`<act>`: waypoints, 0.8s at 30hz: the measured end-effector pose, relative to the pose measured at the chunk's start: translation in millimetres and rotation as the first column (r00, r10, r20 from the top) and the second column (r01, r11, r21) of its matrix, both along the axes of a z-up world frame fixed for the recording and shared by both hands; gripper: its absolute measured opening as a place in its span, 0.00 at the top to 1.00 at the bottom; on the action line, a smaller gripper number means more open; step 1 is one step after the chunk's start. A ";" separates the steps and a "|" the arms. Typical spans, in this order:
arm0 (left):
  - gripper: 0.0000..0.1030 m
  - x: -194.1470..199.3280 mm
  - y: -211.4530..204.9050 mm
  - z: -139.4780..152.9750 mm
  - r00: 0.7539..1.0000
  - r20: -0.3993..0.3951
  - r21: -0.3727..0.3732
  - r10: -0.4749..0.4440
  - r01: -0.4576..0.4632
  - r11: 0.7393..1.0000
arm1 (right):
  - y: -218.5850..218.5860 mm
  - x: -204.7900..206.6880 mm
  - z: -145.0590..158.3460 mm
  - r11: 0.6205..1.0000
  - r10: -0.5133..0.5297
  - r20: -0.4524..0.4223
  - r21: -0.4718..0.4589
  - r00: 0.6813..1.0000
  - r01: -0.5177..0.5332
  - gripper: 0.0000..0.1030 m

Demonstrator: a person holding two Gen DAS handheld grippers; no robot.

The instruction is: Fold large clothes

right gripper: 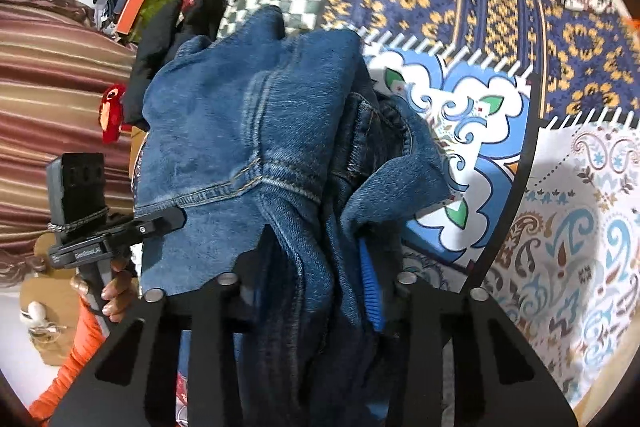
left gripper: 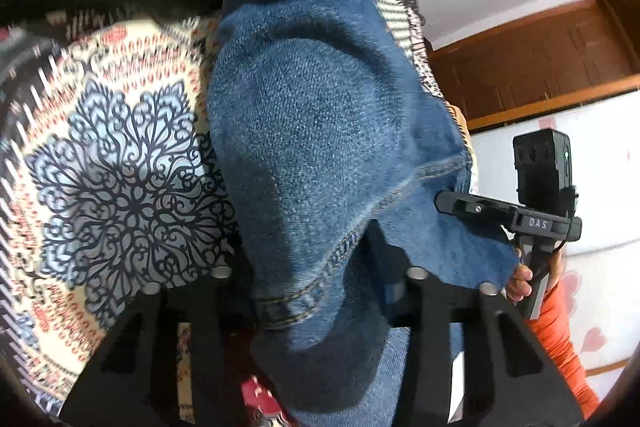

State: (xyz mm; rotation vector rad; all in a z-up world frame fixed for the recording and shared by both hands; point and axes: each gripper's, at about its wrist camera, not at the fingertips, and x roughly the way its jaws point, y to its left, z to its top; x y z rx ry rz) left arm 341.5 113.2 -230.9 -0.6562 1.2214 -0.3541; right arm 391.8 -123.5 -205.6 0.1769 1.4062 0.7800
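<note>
A pair of blue denim jeans (left gripper: 312,131) hangs lifted above a patterned bedspread (left gripper: 120,179). My left gripper (left gripper: 320,291) is shut on a seamed edge of the jeans, the cloth draping over its fingers. My right gripper (right gripper: 320,283) is shut on bunched denim (right gripper: 256,131), with a blue fingertip pad (right gripper: 370,291) showing beside the cloth. Each view shows the other gripper pinching the jeans' edge: the right one in the left wrist view (left gripper: 444,203), the left one in the right wrist view (right gripper: 176,217).
The patchwork bedspread (right gripper: 500,27) spreads under and to the right of the jeans. Dark clothes (right gripper: 168,27) lie at the far edge. A striped curtain (right gripper: 48,75) is at left. A wooden cabinet (left gripper: 540,67) and white wall stand beyond the bed.
</note>
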 end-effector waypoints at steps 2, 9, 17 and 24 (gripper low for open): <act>0.66 -5.5 -4.8 16.7 0.999 0.033 0.033 -0.011 0.010 0.999 | 6.4 -6.0 15.2 1.000 -0.001 0.032 0.000 0.999 0.001 0.72; 0.71 -26.2 -10.4 91.2 0.980 0.196 0.110 -0.030 0.009 0.994 | 26.8 -19.0 75.9 0.999 0.006 0.175 0.042 0.984 -0.014 0.73; 0.71 -49.3 55.5 203.6 0.888 0.457 0.126 0.045 -0.115 0.985 | 85.8 -4.9 175.9 0.982 -0.006 0.383 0.177 0.924 -0.067 0.74; 0.71 -44.5 139.0 256.6 0.813 0.576 0.180 0.078 -0.220 0.959 | 168.3 21.9 196.5 0.962 -0.001 0.455 0.243 0.890 -0.123 0.74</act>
